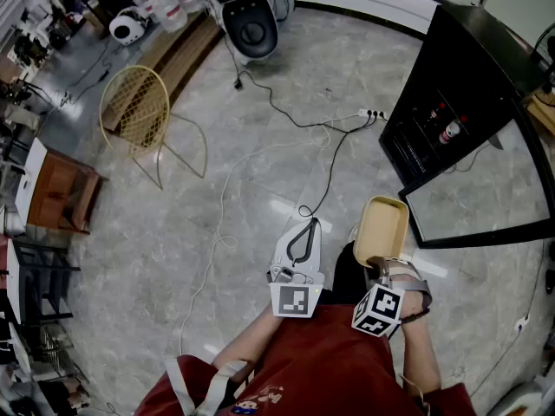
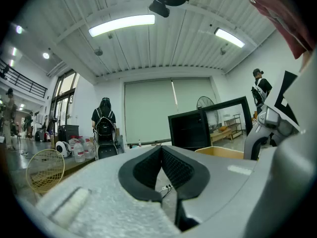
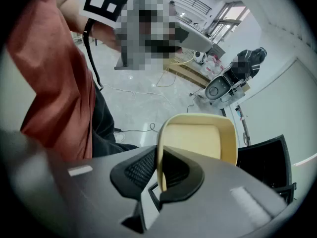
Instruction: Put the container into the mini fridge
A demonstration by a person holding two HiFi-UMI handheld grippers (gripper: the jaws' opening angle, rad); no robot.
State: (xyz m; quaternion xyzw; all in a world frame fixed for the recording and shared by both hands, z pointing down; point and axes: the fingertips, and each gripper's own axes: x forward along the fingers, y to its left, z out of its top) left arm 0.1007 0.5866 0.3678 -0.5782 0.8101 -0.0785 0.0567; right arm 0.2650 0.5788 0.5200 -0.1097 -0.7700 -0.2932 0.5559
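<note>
The container (image 3: 198,139) is in our right gripper (image 3: 159,171). The jaws are clamped on its near rim, and the thin wall runs down between the two pads. It hangs above the floor (image 1: 260,146) just in front of us, angled downward with the gripper, and it is well apart from the fridge (image 1: 451,94).

We judge that pickup is done and we are on the carry, with the approach to the fridge not yet made. The door (image 1: 486,193) already stands swung out to the right, so the front is open and nothing needs pulling first.

Our left gripper (image 1: 303,232) sits level beside the right one. Its jaws meet at the tips with nothing between them, so it is free to steady the door if that proves needful.

The next move, as we see it, is to bring the container up and across to the open front and level it out. We then slide it onto a bare stretch of shelf, passing inside the door's edge. Because the hold is on one rim only, we expect the container may swing about the pads if we move sharply.

The container looks empty: its pale yellow inside shows bare in the right gripper view. The fridge holds bottles (image 1: 447,131) standing on a shelf. We cannot tell how much room is left beside them.
</note>
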